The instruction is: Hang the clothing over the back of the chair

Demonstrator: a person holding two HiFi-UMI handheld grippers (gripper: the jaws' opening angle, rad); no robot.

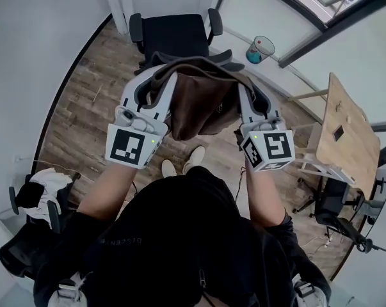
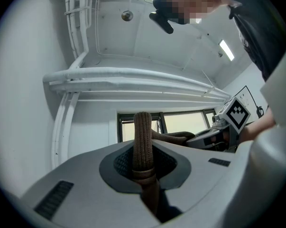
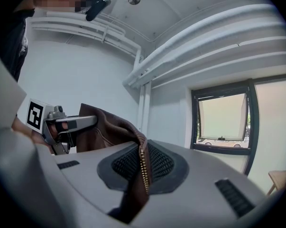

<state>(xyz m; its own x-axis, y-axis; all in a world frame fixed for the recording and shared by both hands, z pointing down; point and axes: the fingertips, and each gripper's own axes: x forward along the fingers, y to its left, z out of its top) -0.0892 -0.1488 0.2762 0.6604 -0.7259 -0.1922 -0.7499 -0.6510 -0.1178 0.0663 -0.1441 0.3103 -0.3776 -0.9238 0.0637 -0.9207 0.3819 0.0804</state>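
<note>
- Head view: the brown clothing hung between the left gripper and the right gripper. It was raised in front of the person, with the black chair beyond it. No contact between clothing and chair could be made out. In my judgement, the span should be carried level over the chair's back before lowering, so that cloth falls on both sides.
- Left gripper view: the left gripper was clamped on a ribbed band of the clothing, which stood up from between the pads. The bite looked narrow, so a steady pull without jerks would guard against slipping.
- Right gripper view: the right gripper was clamped on the zip edge, and the cloth ran off towards the left gripper. Both grips should be let go only once the clothing's weight rests across the back. The chair appeared in neither gripper view, so alignment must be judged from above.
</note>
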